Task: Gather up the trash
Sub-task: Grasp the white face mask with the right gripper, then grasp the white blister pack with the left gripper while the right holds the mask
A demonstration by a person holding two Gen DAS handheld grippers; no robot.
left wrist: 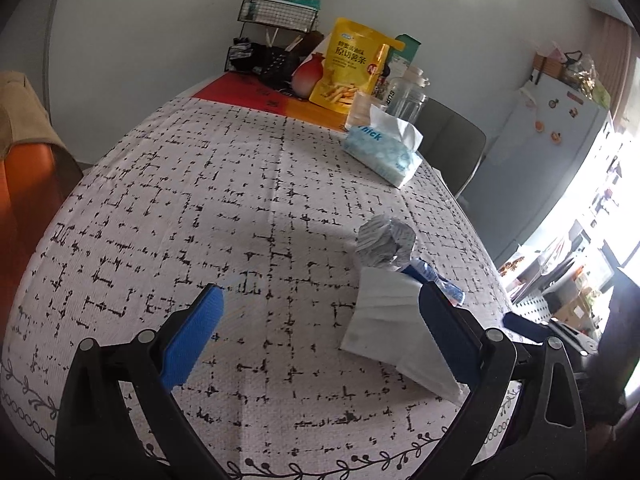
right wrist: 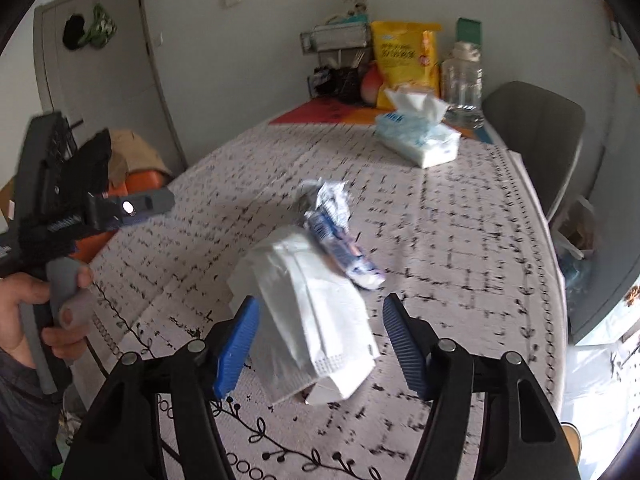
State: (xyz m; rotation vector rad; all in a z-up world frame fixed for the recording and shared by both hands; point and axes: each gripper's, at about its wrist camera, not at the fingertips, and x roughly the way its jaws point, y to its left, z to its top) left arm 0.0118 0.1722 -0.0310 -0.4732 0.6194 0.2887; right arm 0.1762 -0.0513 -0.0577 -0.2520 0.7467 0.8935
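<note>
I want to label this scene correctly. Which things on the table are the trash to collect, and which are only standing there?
Trash to collect:
- white folded tissue
- crumpled blue-and-white wrapper

Only standing there:
- tissue pack
- yellow snack bag
- clear jar
- wire rack

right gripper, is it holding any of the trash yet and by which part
Nothing is held. The right gripper is open, its fingers either side of the white tissue without closing on it. The left gripper is open too, over the tablecloth.

Crumpled wrapper [right wrist: 328, 216] touching white paper bag [right wrist: 316, 320]
</note>
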